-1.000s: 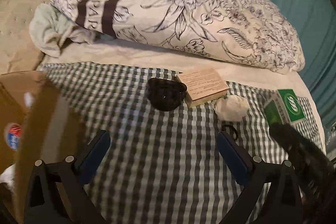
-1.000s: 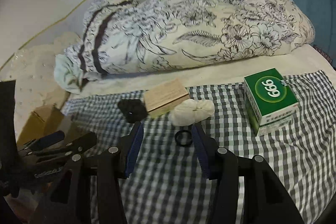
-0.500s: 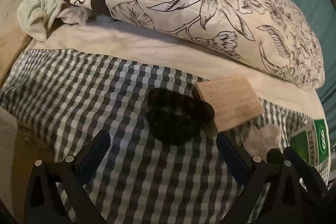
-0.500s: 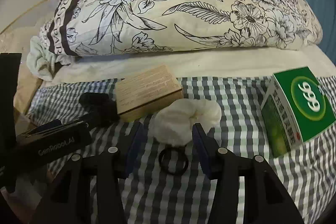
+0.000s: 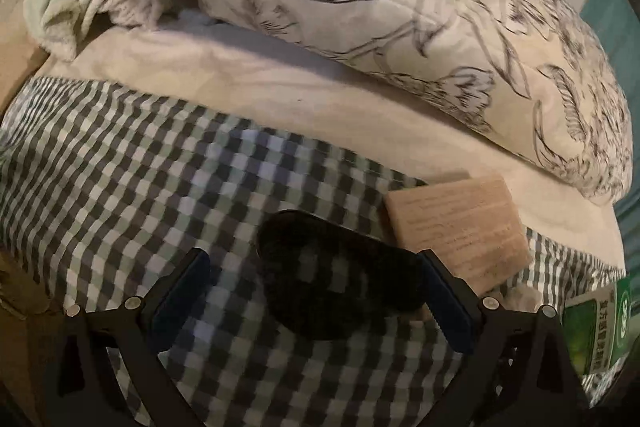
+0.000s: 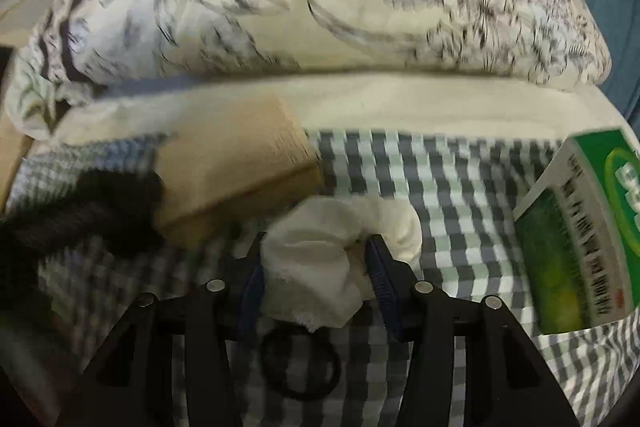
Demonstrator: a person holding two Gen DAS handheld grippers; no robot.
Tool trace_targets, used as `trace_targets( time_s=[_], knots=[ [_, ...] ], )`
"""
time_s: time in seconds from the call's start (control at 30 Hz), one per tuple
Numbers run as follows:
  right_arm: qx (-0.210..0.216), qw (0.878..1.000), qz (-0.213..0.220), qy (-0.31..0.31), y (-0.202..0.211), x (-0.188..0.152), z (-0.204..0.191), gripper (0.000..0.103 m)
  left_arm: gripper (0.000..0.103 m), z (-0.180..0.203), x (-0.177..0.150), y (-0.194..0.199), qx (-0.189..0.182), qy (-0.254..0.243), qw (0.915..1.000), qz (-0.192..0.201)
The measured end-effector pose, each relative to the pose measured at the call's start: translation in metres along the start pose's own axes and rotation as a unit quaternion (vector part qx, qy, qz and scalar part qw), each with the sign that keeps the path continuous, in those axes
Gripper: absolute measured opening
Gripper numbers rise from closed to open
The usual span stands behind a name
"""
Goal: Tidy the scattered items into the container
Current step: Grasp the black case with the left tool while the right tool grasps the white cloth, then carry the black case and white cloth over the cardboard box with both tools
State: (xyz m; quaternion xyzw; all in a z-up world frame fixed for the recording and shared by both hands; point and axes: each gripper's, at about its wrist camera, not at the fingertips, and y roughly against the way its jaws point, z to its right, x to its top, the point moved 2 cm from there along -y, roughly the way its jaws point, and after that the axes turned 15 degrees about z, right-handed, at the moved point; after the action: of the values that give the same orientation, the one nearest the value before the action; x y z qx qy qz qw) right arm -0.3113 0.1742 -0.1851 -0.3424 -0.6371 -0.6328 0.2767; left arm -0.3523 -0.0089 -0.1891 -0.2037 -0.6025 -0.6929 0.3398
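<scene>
In the left wrist view a black fuzzy hair tie (image 5: 336,275) lies on the checked cloth (image 5: 132,187). My left gripper (image 5: 312,293) stands wide open around it, the right pad nearest, neither pad pressing. Beside it sits a tan box (image 5: 456,227). In the right wrist view a white fluffy scrunchie (image 6: 316,267) fills the gap of my right gripper (image 6: 316,283), whose jaws are closing on it; a firm squeeze does not show. A thin black ring (image 6: 300,363) lies on the cloth under that gripper.
A green box (image 6: 580,235) stands at the right, also at the left view's edge as the green box (image 5: 600,327). The tan box (image 6: 232,167) and a black shape (image 6: 80,211) lie left of the scrunchie. A flowered quilt (image 5: 380,7) blocks the far side.
Both grippers have dropped and moved forward: the left now straddles the black hair tie, the right now straddles the white scrunchie. The cardboard box has left the left view.
</scene>
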Motion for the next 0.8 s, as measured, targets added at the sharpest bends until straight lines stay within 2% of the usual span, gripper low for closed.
trace_targets(
  time_s=[0.07, 0.1, 0.13, 0.17, 0.27, 0.5, 0.63, 0.8],
  knots=[
    [0.0, 1.0, 0.014, -0.001, -0.001, -0.004, 0.002, 0.036, 0.103, -0.007, 0.0, -0.001, 0.006, 0.009, 0.9999, -0.007],
    [-0.003, 1.0, 0.021, -0.001, -0.001, -0.005, 0.003, 0.035, 0.096, -0.01, -0.001, -0.001, 0.01, 0.006, 0.9999, -0.009],
    [-0.003, 1.0, 0.025, -0.003, -0.001, -0.007, 0.004, 0.034, 0.08, -0.011, -0.001, 0.0, 0.014, 0.0, 0.9999, -0.008],
    [-0.003, 1.0, 0.029, -0.007, 0.0, -0.007, 0.006, 0.026, 0.069, -0.011, -0.003, 0.0, 0.013, -0.008, 0.9998, -0.012],
    [0.008, 0.998, 0.04, -0.04, 0.004, -0.01, 0.019, 0.017, 0.069, -0.009, -0.008, 0.006, 0.012, -0.028, 0.9994, -0.013],
    [0.028, 0.997, 0.052, -0.054, 0.017, -0.01, 0.026, 0.015, 0.069, -0.011, -0.022, 0.045, 0.016, -0.042, 0.9989, -0.01],
    [0.043, 0.996, 0.064, -0.04, 0.064, -0.002, 0.022, 0.014, 0.069, -0.01, -0.026, 0.081, 0.02, -0.063, 0.9978, 0.009],
    [0.068, 0.995, 0.068, -0.02, 0.117, -0.004, 0.019, 0.014, 0.069, -0.007, -0.031, 0.115, 0.01, -0.063, 0.9977, 0.023]
  ],
)
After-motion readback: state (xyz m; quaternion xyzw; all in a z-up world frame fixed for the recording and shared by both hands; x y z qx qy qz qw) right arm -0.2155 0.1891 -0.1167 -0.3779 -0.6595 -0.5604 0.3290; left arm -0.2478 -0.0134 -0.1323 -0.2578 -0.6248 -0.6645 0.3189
